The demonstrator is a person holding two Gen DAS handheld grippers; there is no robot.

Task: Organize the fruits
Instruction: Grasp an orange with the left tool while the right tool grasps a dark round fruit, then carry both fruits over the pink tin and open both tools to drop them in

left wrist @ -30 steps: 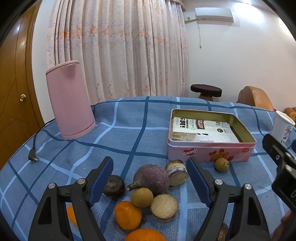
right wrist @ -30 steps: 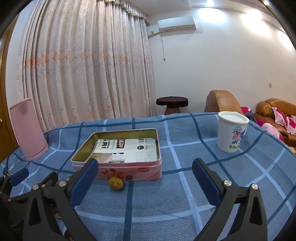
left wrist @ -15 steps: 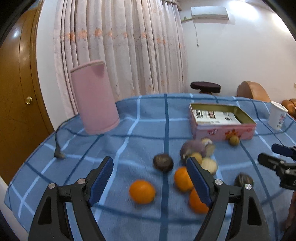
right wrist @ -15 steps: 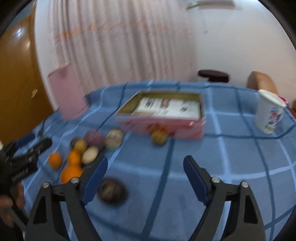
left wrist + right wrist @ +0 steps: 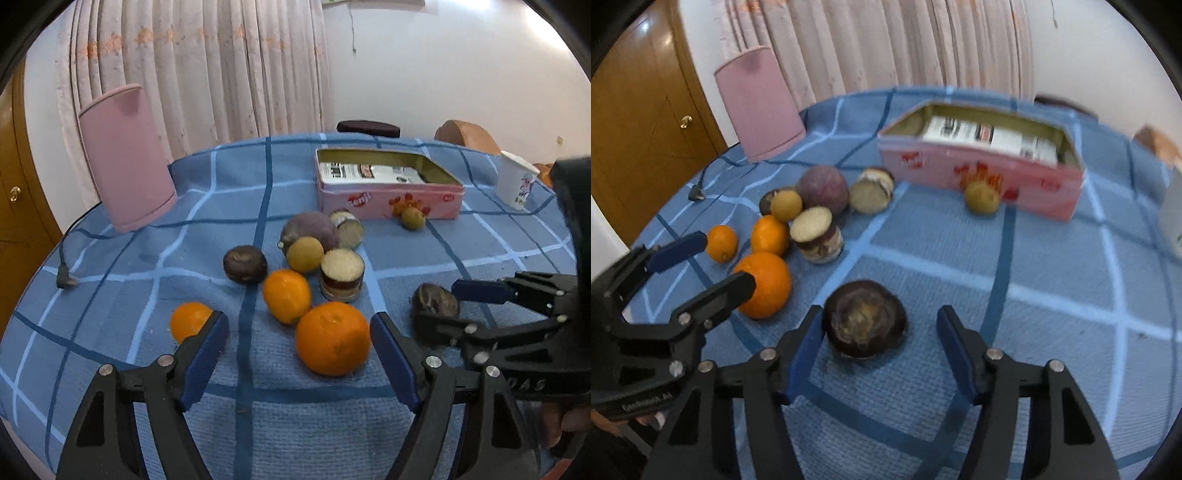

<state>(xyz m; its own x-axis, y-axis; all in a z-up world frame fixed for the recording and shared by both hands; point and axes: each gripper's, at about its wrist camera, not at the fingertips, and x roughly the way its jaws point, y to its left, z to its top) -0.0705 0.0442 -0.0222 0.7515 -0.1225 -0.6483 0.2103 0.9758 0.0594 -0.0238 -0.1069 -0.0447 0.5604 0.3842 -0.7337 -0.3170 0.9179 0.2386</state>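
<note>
The right wrist view shows a dark brown fruit (image 5: 865, 324) lying on the blue checked worktop (image 5: 1052, 314) between the spread fingers of the right gripper (image 5: 881, 345), its left side at the left finger; contact is unclear. The left wrist view shows that fruit (image 5: 435, 300) only partly, behind the right gripper (image 5: 448, 304). The left gripper (image 5: 299, 354) hangs with fingers apart, the large orange (image 5: 332, 338) between them, untouched. Farther off lie two smaller oranges, a purple fruit (image 5: 309, 232) and the pink tin (image 5: 388, 192), a yellowish fruit (image 5: 413, 218) against its near wall. Half a second ago both grippers sat farther back; the right has since closed in on the dark fruit.
</note>
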